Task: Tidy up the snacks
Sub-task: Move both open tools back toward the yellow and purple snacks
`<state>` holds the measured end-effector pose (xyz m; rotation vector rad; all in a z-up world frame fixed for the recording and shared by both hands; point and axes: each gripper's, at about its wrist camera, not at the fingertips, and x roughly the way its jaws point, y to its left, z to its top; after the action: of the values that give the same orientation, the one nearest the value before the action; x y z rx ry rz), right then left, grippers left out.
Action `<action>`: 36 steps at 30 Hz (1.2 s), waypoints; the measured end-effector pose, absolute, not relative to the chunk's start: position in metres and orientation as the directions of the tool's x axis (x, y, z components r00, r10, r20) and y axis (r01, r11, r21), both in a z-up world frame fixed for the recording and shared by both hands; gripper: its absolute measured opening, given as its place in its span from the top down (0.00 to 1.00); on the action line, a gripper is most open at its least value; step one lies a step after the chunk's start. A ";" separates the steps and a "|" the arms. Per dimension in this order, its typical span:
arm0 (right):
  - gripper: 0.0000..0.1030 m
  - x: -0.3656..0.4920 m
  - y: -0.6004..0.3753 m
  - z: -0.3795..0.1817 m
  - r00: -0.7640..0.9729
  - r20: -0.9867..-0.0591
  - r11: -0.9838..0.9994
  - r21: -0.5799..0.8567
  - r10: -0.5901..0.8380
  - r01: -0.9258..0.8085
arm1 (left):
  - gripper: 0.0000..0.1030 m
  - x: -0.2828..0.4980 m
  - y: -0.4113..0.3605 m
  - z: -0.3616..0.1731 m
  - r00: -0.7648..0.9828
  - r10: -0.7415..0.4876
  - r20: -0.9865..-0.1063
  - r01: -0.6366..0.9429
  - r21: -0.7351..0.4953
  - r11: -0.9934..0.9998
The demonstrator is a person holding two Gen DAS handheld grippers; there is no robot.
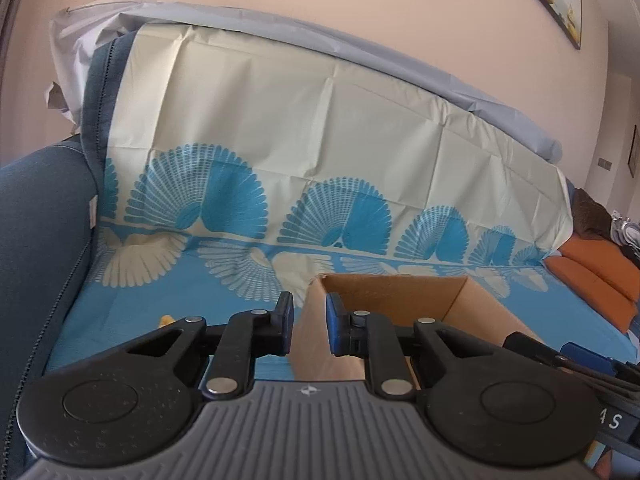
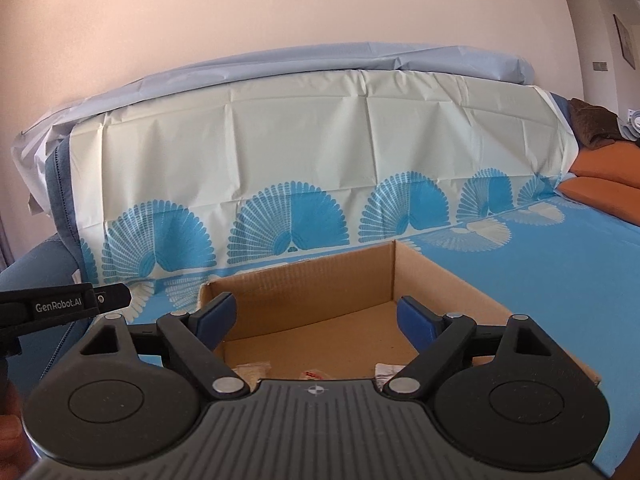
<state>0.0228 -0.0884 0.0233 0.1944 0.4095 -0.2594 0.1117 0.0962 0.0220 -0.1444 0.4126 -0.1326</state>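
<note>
Right claw point(image 2: 316, 316): spread wide, empty, low centre, above the box.
Left claw point(image 1: 310, 328): narrow gap, gripping nothing; box corner behind.
Snack packets point(image 2: 252, 370): pale wrappers on box floor, low centre; right view only.
Cardboard box point(image 2: 304, 280): open-topped, on blue patterned cloth point(image 2: 560, 272).
Yellow scrap point(image 1: 166, 320): lower left; left view only.

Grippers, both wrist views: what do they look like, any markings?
Both match: the left gripper and right gripper have black linkage arms with silver rivets, blue pads, round black discs and a ribbed grey body. The left one's side reads GenRobot.AI.
</note>
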 end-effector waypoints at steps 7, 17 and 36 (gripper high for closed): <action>0.52 0.029 -0.050 0.022 0.903 -0.418 0.972 0.156 -0.095 0.174 | 0.82 0.117 0.151 0.016 0.891 -0.061 -0.451 -0.033 -0.198 0.980; 0.66 0.040 0.000 0.017 0.896 -0.437 0.983 0.182 0.077 0.004 | 0.82 0.120 0.206 0.009 0.846 0.028 -0.533 -0.173 -0.225 0.959; 0.50 0.096 0.080 -0.015 0.784 -0.576 0.971 0.083 0.231 -0.225 | 0.82 0.141 0.242 -0.013 0.771 0.092 -0.630 -0.298 -0.230 0.926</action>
<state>0.0957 0.0803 -0.0146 0.0105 0.6222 0.2457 0.1411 0.2421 -0.0134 -0.3293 0.6585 0.2157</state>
